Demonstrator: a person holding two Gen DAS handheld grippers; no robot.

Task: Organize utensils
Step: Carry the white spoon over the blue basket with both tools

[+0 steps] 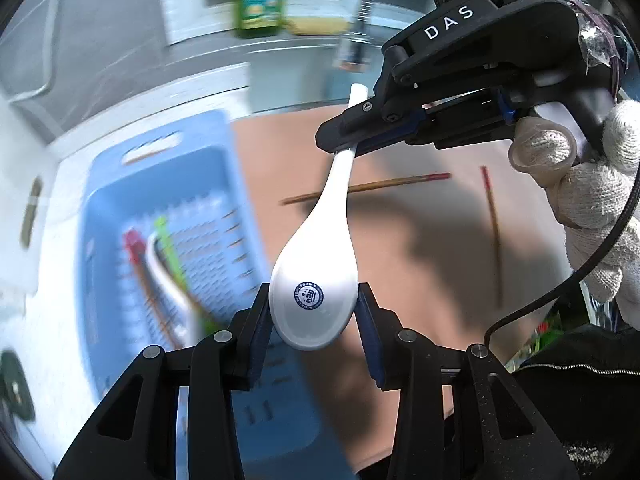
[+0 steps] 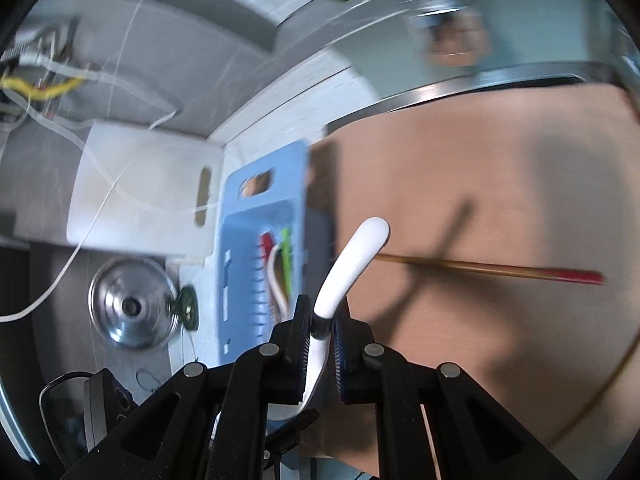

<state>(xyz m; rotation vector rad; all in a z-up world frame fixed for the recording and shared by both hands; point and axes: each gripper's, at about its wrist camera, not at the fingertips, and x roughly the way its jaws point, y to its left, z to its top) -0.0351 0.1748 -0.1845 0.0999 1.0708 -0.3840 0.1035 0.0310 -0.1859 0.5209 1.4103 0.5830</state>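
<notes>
My left gripper (image 1: 316, 312) brackets the spoon (image 1: 316, 280) bowl, pads touching or nearly so; I can't tell if it grips. The spoon's long axis runs away from me to my right gripper (image 1: 344, 144), clamped on the handle. Left of the spoon sits the basket (image 1: 160, 168); beyond it lie chopsticks (image 1: 368, 186).

left wrist: looks forward-down along its fingers, close over blue tray (image 1: 168, 184) and tan mat (image 1: 420, 240) | right wrist: looks down along its fingers from mat side toward tray (image 2: 264, 200), sink drain (image 2: 130, 306) beyond | shared: tray, mat (image 2: 480, 184), white spoon (image 1: 316, 280) (image 2: 352, 264), chopstick (image 1: 384, 184) (image 2: 500, 270)
</notes>
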